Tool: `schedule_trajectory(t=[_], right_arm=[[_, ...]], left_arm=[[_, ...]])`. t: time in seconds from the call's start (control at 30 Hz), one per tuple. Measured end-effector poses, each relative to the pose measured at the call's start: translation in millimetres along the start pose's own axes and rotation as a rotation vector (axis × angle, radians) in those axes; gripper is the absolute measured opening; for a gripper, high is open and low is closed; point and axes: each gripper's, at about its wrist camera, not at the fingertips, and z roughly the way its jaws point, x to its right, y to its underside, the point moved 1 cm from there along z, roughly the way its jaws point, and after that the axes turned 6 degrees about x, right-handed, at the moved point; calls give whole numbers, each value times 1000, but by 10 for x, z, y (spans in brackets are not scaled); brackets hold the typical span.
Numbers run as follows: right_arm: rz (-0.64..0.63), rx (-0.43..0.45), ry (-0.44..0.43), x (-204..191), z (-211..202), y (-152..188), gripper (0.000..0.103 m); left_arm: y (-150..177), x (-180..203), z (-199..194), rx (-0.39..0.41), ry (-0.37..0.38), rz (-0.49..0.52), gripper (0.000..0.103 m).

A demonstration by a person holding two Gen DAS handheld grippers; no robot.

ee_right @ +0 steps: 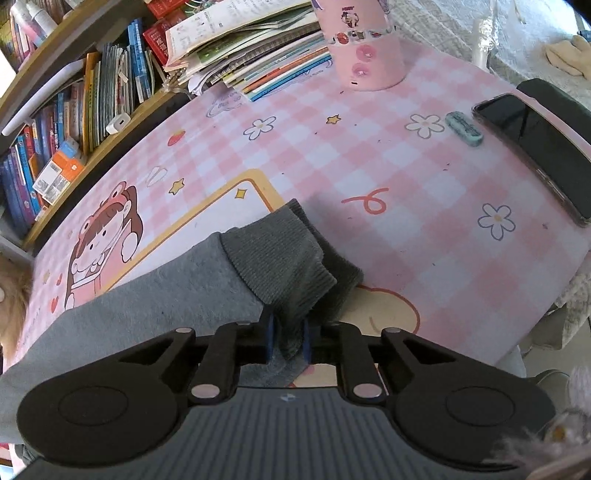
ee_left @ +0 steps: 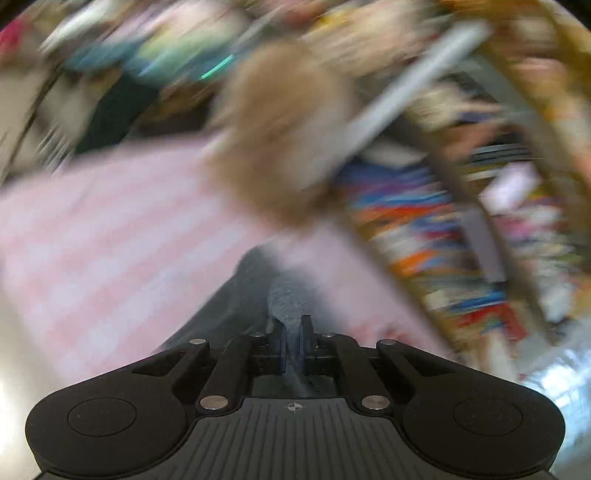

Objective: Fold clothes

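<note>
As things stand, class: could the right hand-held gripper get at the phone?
Probably not yet: the right hand-held gripper is shut on the grey garment's ribbed cuff. The mat toward the phone looks unobstructed.

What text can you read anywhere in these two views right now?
None legible.
Pink cup: sticker print too small.
Open booklet and book spines: too small.
Orange box: codes only, unreadable.
Desk mat: drawings, no readable words.
Left wrist view: motion-blurred throughout.
</note>
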Motion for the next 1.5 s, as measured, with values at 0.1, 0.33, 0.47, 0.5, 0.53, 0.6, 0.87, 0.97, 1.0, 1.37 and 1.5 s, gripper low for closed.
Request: schedule_trajectory(t=[0.1, 0.33, 0.47, 0.5, 0.53, 0.6, 0.87, 0.97, 1.0, 1.37, 1.5], right_arm=[[-18, 3, 2, -10, 5, 16, 13], [-90, 24, 26, -133, -29, -5, 11], [-190, 157, -11, -332, -317, -84, 5], [-237, 222, -31, -405, -451, -105, 5], [-266, 257, -29, -456, -531, -114, 5], [-266, 240, 12, -436, -485, -107, 5], [-259, 89, 125, -210, 7, 39, 9], [-296, 96, 152, -264, -16, 55, 15], [-305, 99, 158, -275, -30, 57, 15], [-315, 106, 191, -255, -58, 76, 37], [-213, 76, 168, -121, -41, 25, 41]], left_arm=[[212, -395, 184, -86, -97, -40, 5], [204, -571, 270, -124, -85, -71, 10], [214, -545, 253, -130, -83, -64, 10], [221, -519, 251, -132, -84, -62, 11], [225, -500, 259, -134, -84, -57, 11], [234, -489, 262, -137, -82, -52, 11], [208, -524, 250, -159, -96, -49, 16], [182, -483, 241, -165, -112, -19, 21], [172, -461, 230, -162, -120, -5, 25], [185, -482, 273, -177, -194, -30, 52], [211, -724, 322, -144, -129, -333, 44]])
